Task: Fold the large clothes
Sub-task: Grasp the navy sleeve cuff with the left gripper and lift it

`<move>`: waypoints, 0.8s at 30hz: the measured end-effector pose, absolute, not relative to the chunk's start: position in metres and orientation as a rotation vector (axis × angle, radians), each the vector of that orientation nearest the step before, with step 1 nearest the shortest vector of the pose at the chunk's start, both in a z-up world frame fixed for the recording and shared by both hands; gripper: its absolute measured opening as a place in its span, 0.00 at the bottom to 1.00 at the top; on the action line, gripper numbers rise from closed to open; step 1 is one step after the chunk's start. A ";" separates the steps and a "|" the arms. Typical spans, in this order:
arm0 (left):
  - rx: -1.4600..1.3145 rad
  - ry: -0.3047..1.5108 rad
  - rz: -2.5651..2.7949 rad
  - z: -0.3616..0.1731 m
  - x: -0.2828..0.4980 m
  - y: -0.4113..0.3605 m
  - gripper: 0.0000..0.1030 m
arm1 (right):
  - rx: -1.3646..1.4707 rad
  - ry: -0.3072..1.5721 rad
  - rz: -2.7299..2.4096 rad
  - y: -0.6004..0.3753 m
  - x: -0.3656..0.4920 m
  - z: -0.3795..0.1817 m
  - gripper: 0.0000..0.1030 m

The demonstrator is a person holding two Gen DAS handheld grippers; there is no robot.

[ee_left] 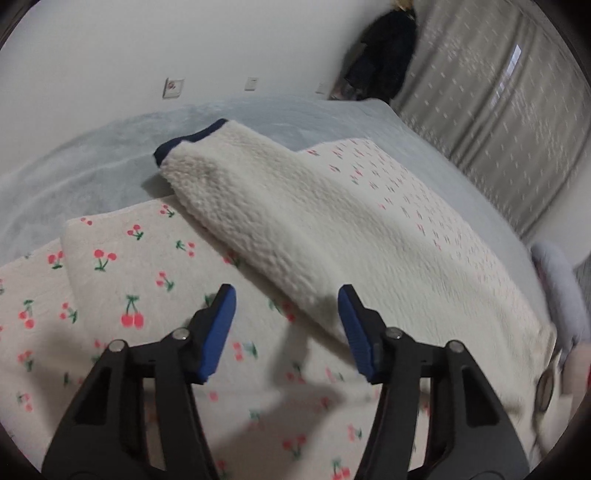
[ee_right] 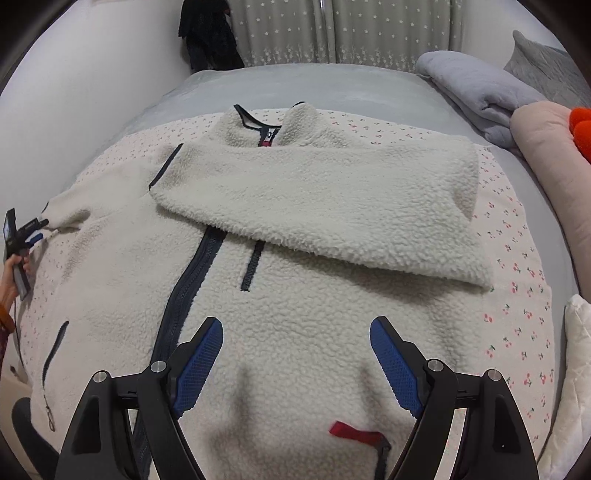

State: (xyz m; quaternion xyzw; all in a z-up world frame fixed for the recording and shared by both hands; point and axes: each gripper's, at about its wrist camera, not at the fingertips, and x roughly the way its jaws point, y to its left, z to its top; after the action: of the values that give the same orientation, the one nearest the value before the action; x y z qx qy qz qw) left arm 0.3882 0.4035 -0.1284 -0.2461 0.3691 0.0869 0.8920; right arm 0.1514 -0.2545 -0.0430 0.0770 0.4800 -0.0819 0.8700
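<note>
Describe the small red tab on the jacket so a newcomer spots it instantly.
On the grey bed, a cream fleece jacket lies flat on a cherry-print sheet. Near its hem, under the right gripper, sits a small red fabric tab, the fleece's only red there.

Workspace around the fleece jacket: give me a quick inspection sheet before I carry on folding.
Surface: cherry-print sheet spread over a grey bedcover.
Job's things: cream fleece jacket lies front up, zip closed; one sleeve is folded across the chest, the other sleeve lies out to the side.
Clutter: grey blanket, pink cushion, orange plush item at the bed's edge.
Grippers: left gripper open, holds nothing; right gripper open above the jacket's lower front.
Cables: nothing seen.
Surroundings: star-print curtains, dark garment hanging in the corner, white wall with sockets.
</note>
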 end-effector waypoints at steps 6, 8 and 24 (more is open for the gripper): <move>-0.715 0.724 0.183 -0.137 0.404 0.430 0.12 | 0.163 1.014 -0.172 -0.252 0.166 -0.051 0.81; -0.688 0.692 0.174 -0.123 0.404 0.423 0.11 | 0.165 1.008 -0.168 -0.251 0.168 -0.050 0.81; -0.533 0.393 -0.160 0.099 0.372 0.244 0.10 | 0.281 0.890 -0.089 -0.273 0.176 -0.037 0.82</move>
State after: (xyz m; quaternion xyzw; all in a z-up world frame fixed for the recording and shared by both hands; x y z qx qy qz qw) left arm 0.3719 0.2441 0.0992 -0.2614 0.1925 -0.0784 0.9426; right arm 0.1764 -0.2730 -0.0374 0.1352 0.4288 -0.0429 0.8922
